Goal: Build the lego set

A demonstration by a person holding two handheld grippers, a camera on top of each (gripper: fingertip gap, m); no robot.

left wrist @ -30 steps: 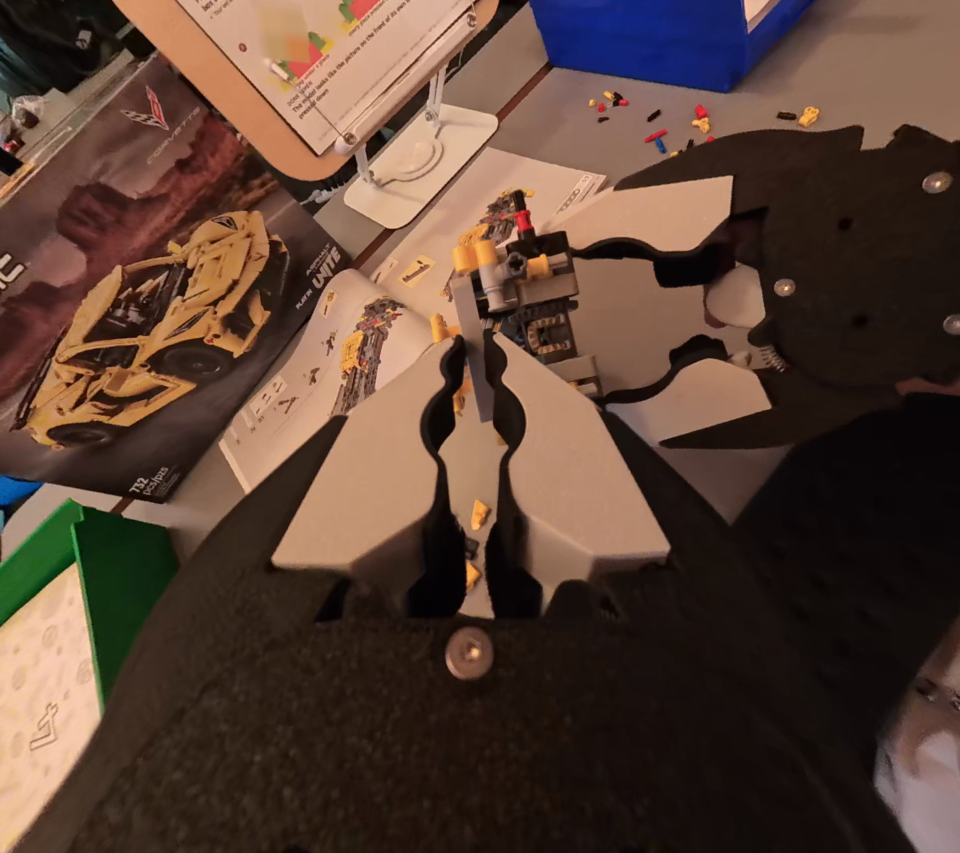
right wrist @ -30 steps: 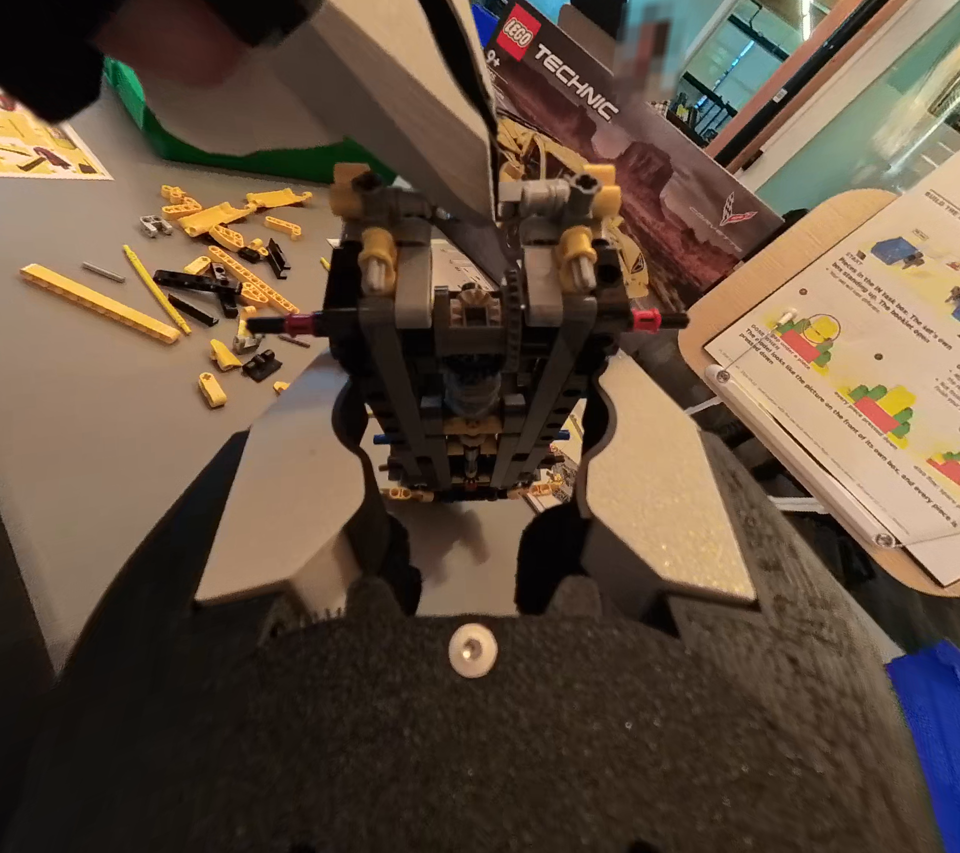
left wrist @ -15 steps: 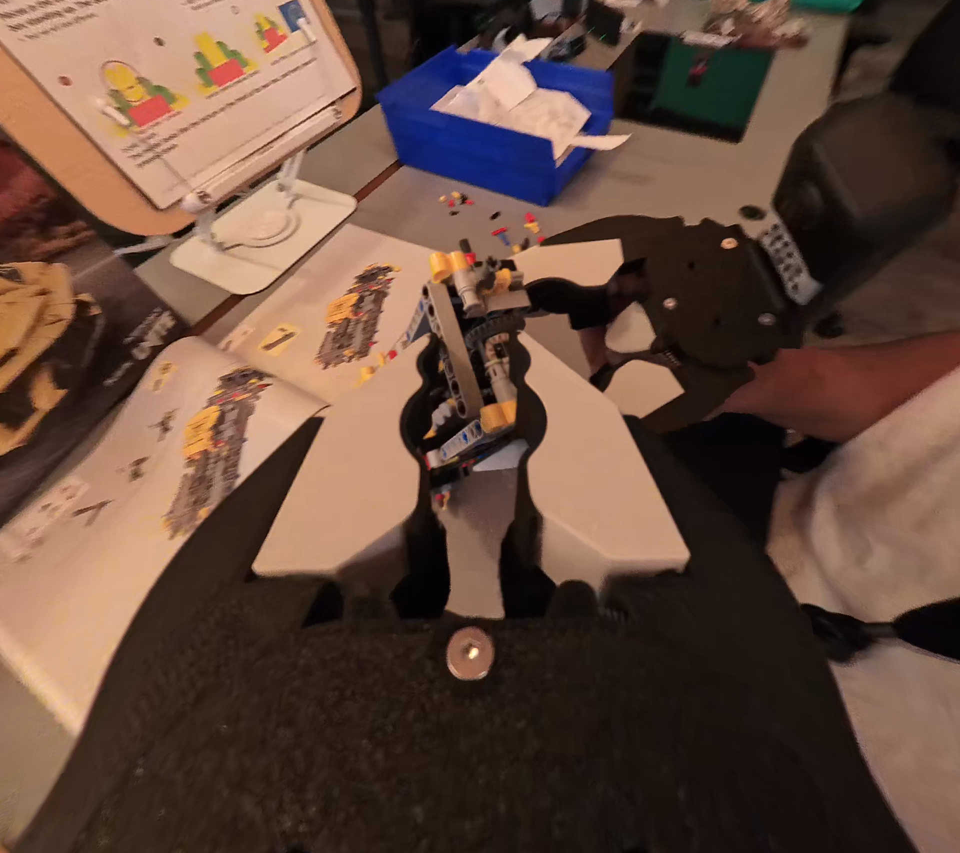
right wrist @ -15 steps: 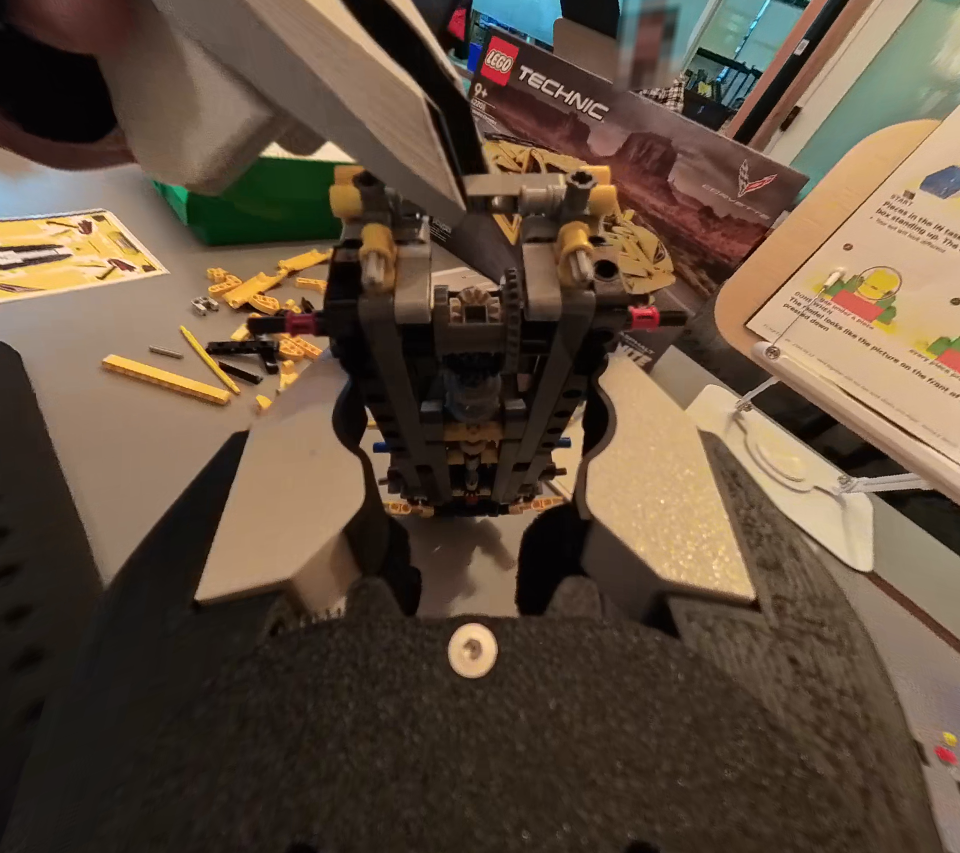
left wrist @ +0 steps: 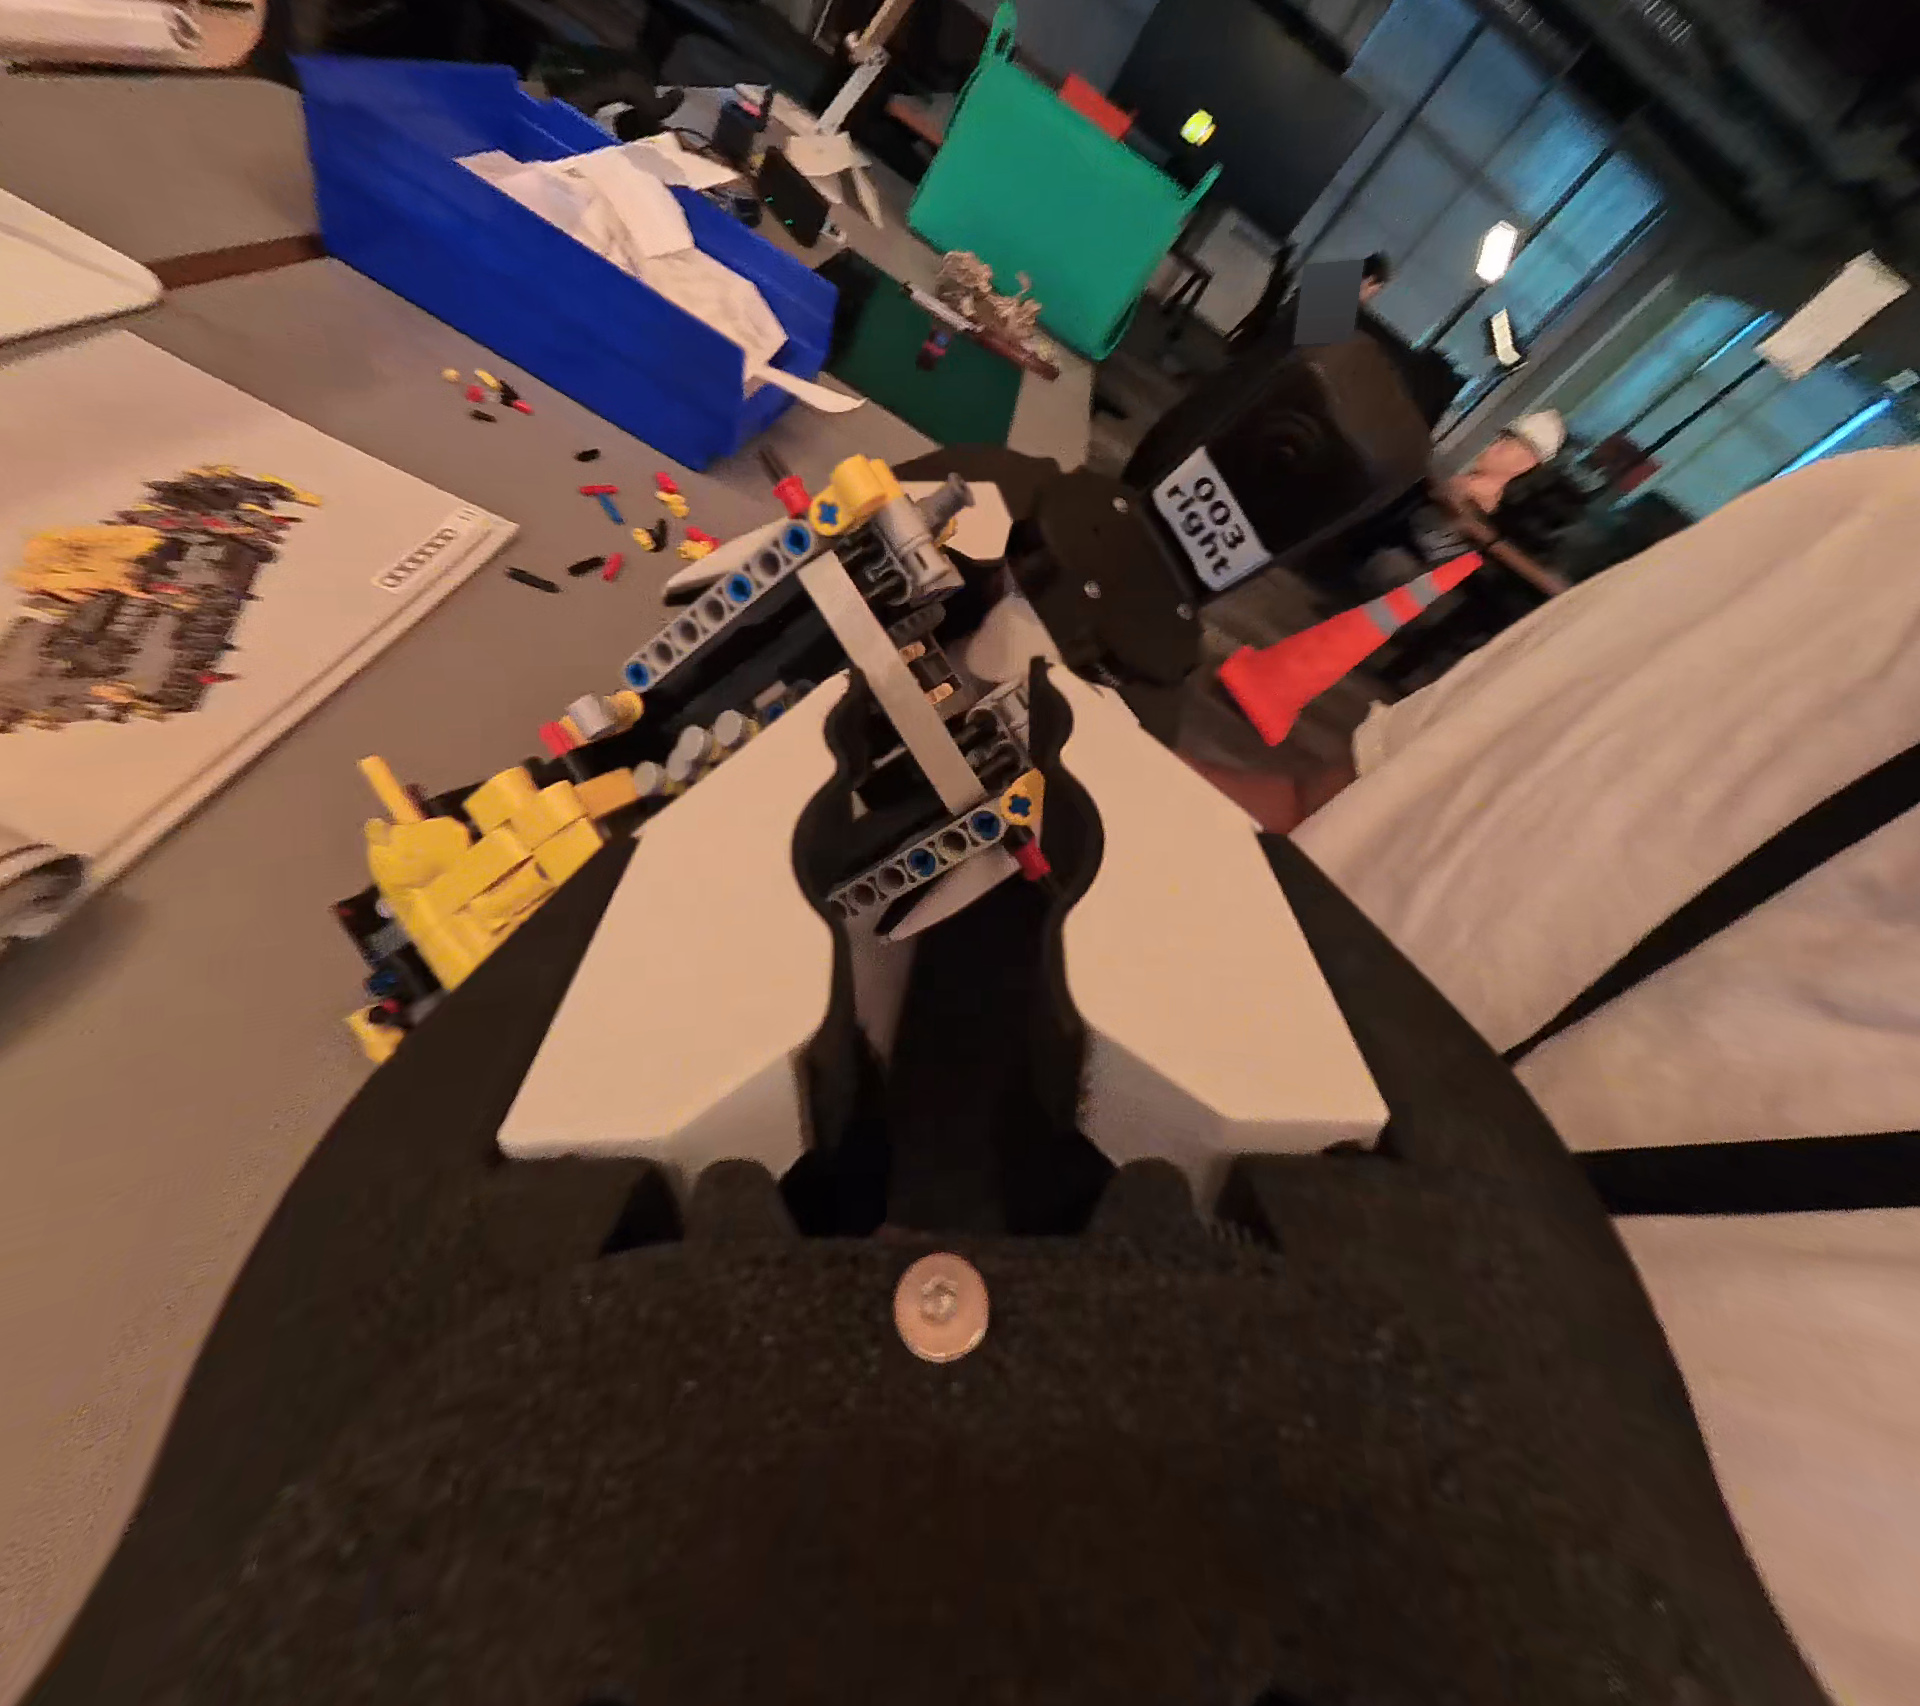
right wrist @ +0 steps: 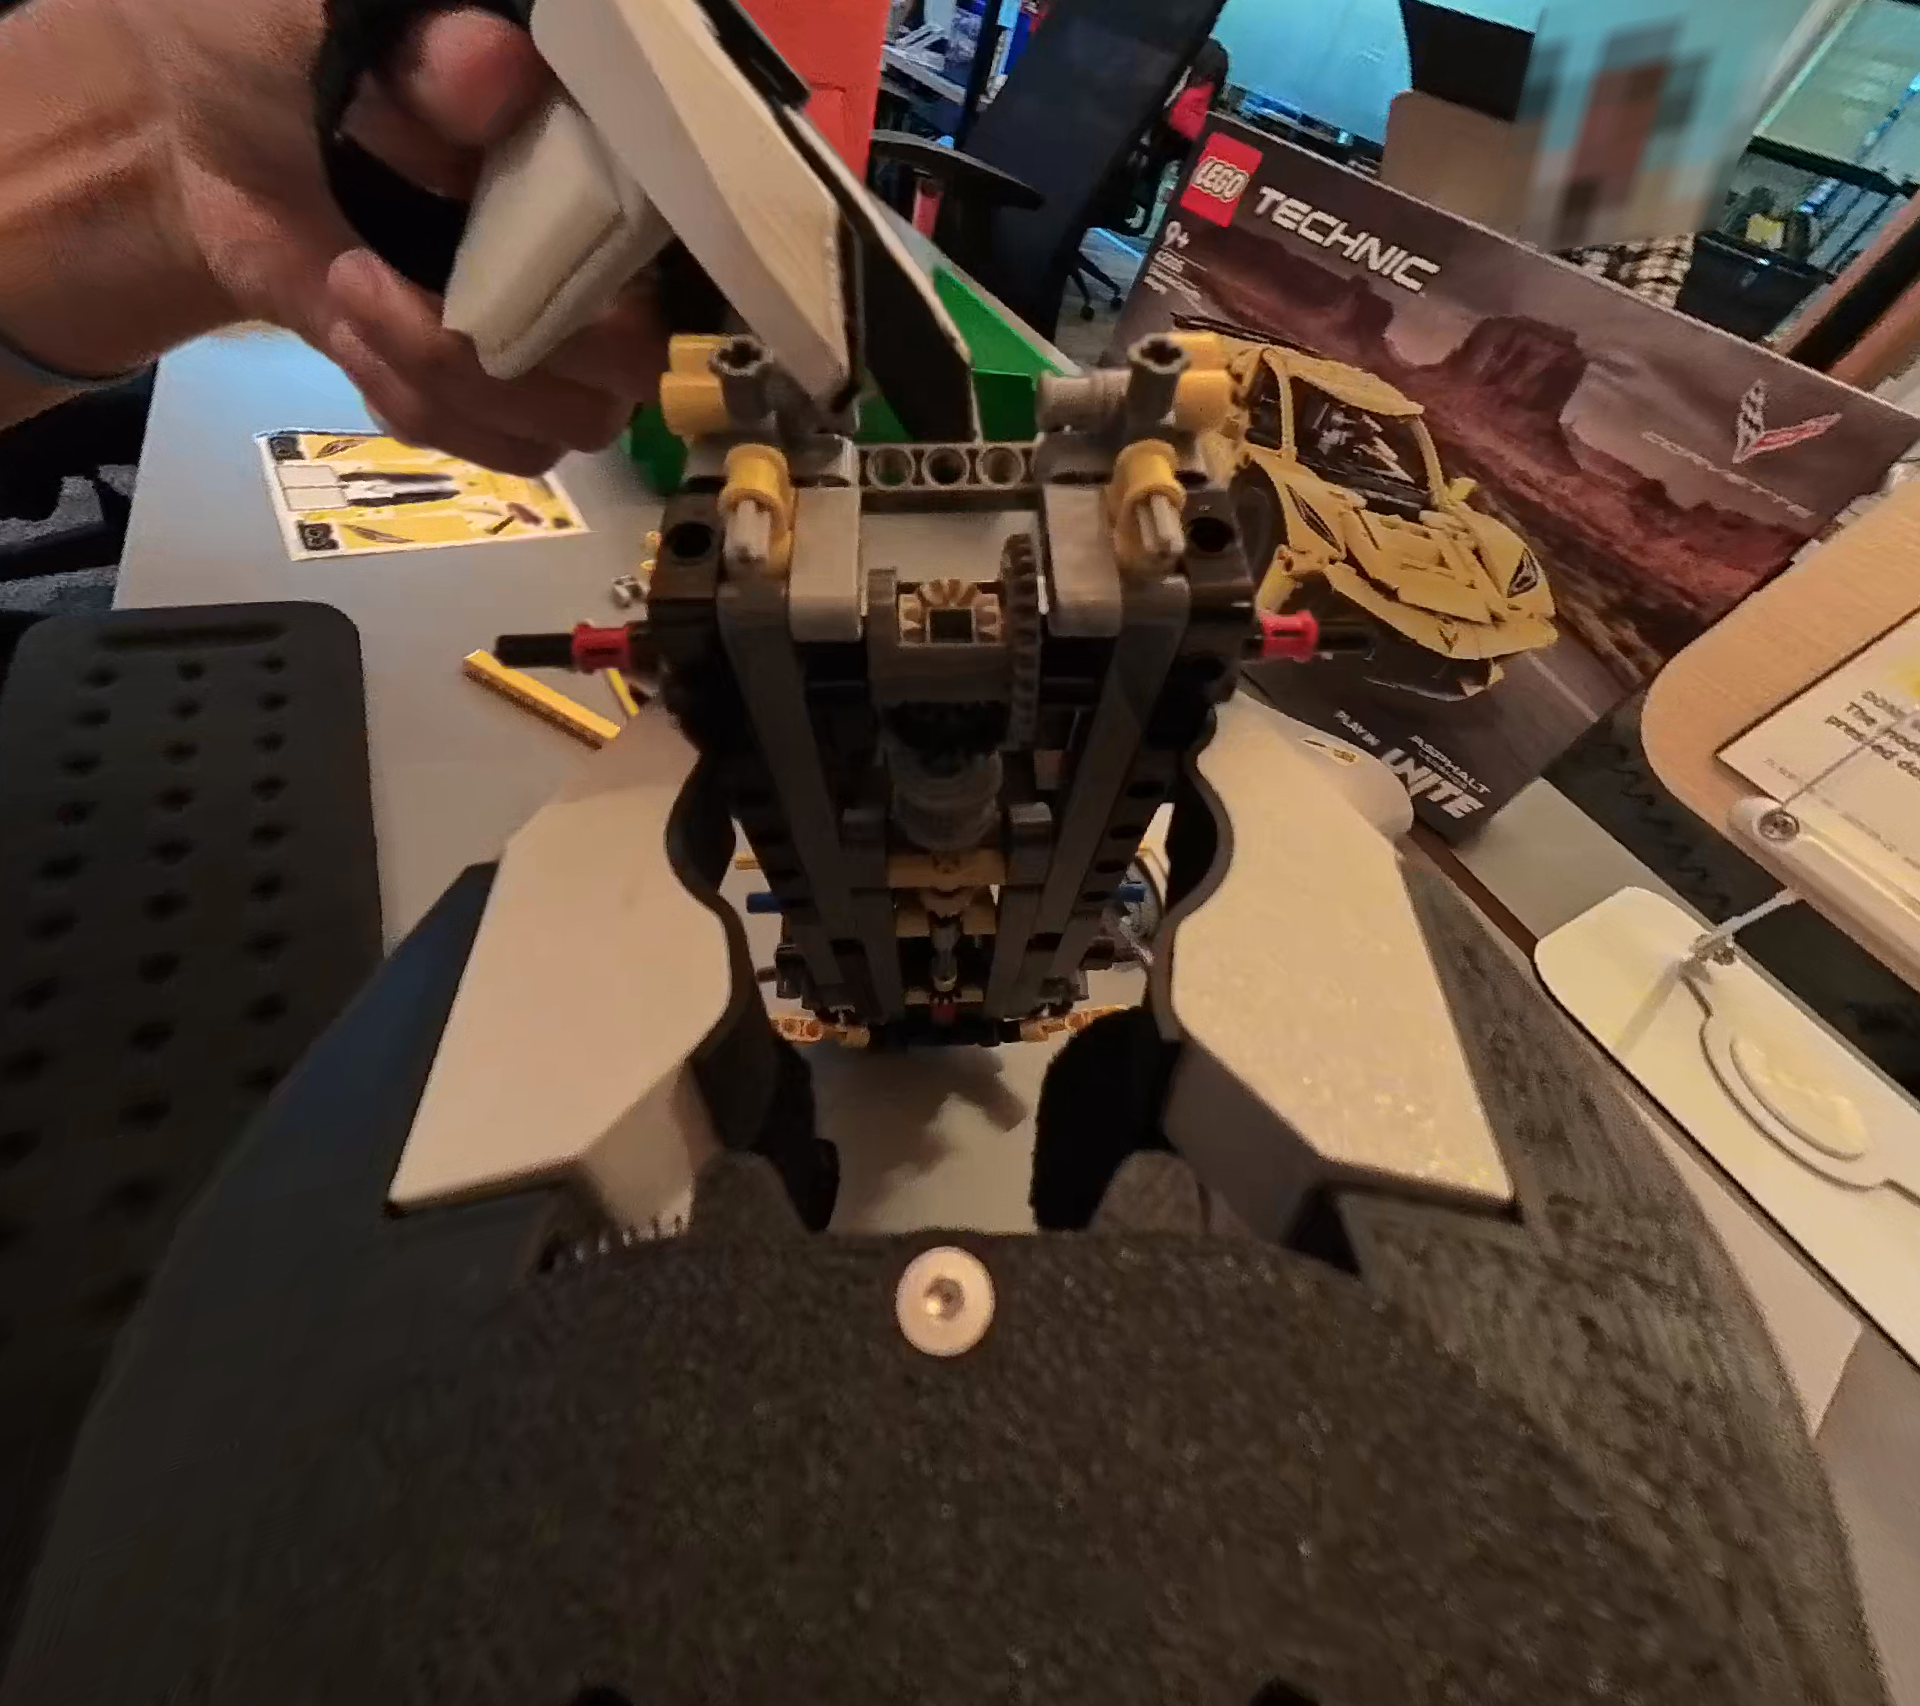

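Note:
A dark grey and black lego chassis [right wrist: 935, 721] with yellow connectors and red pins is clamped lengthwise between my right gripper's [right wrist: 945, 752] jaws. My left gripper [right wrist: 831, 399] comes in from the upper left, held by a hand, and is shut on the grey cross beam at the chassis's far end. In the left wrist view the same chassis [left wrist: 790, 607] sits tilted between my left gripper's [left wrist: 940, 721] nearly closed fingers. The right gripper [left wrist: 1122, 586] shows behind it. Yellow parts [left wrist: 478, 856] show at its lower left; I cannot tell whether they are joined to it.
A blue bin [left wrist: 540, 274] with paper, an open instruction booklet [left wrist: 208, 596] and several small loose parts [left wrist: 623, 513] are on the grey table. The set's box [right wrist: 1507, 513], a sticker sheet [right wrist: 405, 493], a yellow beam [right wrist: 540, 700], a green bin [right wrist: 987, 368] and a document stand [right wrist: 1818, 773] surround the chassis. The left gripper's tips are roughly 5 cm from the right gripper's.
My left gripper has swung from looking down at the table to looking across the room, and now grips the chassis end. The right gripper has kept its hold and tilted the chassis up.

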